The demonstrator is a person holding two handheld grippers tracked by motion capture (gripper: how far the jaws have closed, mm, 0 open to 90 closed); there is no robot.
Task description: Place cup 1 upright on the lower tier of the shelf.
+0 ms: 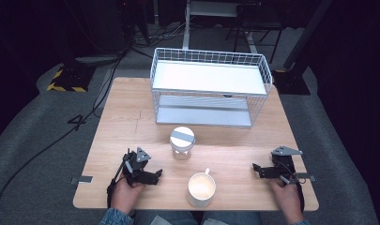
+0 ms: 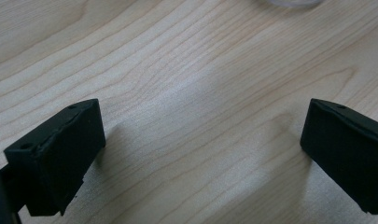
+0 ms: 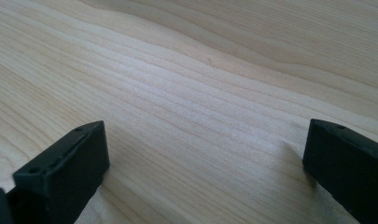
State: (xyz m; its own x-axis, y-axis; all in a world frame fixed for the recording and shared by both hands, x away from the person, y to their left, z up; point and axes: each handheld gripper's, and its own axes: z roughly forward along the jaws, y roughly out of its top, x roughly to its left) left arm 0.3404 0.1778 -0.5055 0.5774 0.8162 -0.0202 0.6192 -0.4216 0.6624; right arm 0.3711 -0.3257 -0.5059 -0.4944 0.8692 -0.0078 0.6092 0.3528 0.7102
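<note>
A pale wooden table (image 1: pixel 131 117) with fine, wavy grain carries the work, and both tools rest low on its near edge. The left gripper (image 1: pixel 155 174), a blocky matte-black tool topped by a grey three-cornered plate, lies in the person's hand with its jaws spread wide and nothing between them; in the left gripper view its two squared black pads sit far apart over bare wood (image 2: pixel 196 107). The right gripper (image 1: pixel 256 169) is likewise released, jaws parted over smooth plank (image 3: pixel 200 102) in the right gripper view. Nearest the left tool stand two vessels: a round cream-white mug (image 1: pixel 201 189) with a small handle pointing away from the person, close to the table's front edge between the two grippers, and just behind it a clear squat jar (image 1: pixel 182 142) with a flat white lid crossed by a grey strip. Both are apart from either gripper. Farther back sits a white wire-mesh rack (image 1: pixel 211 86) with two flat, smooth shelves, boxy and open-fronted
</note>
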